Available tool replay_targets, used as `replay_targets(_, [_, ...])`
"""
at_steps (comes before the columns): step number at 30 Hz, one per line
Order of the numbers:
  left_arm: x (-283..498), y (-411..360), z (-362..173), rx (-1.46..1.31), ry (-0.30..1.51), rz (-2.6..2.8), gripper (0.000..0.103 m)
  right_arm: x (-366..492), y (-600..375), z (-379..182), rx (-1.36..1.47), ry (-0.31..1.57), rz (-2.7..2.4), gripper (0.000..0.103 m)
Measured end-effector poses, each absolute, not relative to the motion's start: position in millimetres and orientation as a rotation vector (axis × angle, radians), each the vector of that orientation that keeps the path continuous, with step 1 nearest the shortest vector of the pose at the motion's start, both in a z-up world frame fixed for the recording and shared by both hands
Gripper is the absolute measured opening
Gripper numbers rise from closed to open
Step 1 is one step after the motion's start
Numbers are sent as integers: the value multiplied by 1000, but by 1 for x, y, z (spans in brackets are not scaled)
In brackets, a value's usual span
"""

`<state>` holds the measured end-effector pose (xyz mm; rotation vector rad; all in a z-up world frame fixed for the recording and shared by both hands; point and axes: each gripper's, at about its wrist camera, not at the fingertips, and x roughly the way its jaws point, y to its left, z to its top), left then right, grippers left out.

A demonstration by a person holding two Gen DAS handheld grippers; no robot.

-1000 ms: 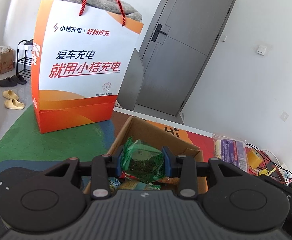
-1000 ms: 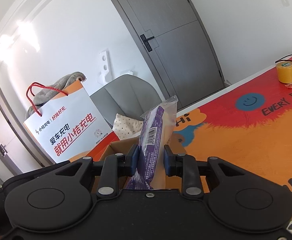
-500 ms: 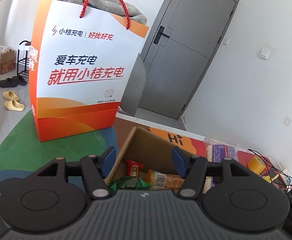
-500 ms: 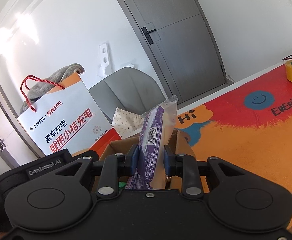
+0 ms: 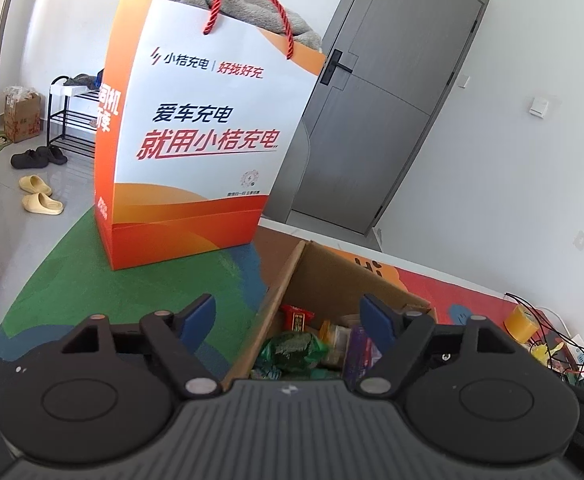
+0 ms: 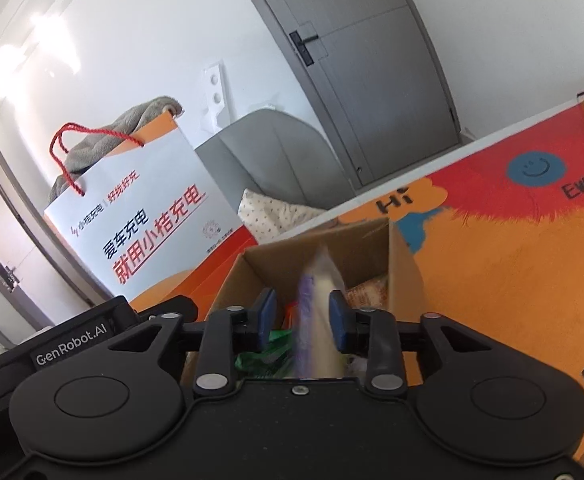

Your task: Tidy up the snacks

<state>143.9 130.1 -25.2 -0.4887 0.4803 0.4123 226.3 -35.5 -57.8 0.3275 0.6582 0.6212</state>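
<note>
My left gripper is opening, jaws wide and empty, above the near edge of the cardboard box at lower centre. Inside lie a green packet and a red packet. My right gripper is opening too; the purple snack bag, blurred, stands between its blue pads, and I cannot tell whether they touch it. It sits low over the box. Beyond, at upper left, an orange-and-white paper bag stands on the colourful mat. A grey door closes the background.
</note>
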Motion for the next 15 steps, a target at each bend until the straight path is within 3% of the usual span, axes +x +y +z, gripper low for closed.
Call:
replay_targets(10, [127, 126, -24, -476, 499, 419, 92, 212, -58, -52, 331, 629, 567, 35])
replay_targets(15, [123, 116, -22, -447, 514, 410, 97, 204, -69, -48, 316, 619, 549, 43])
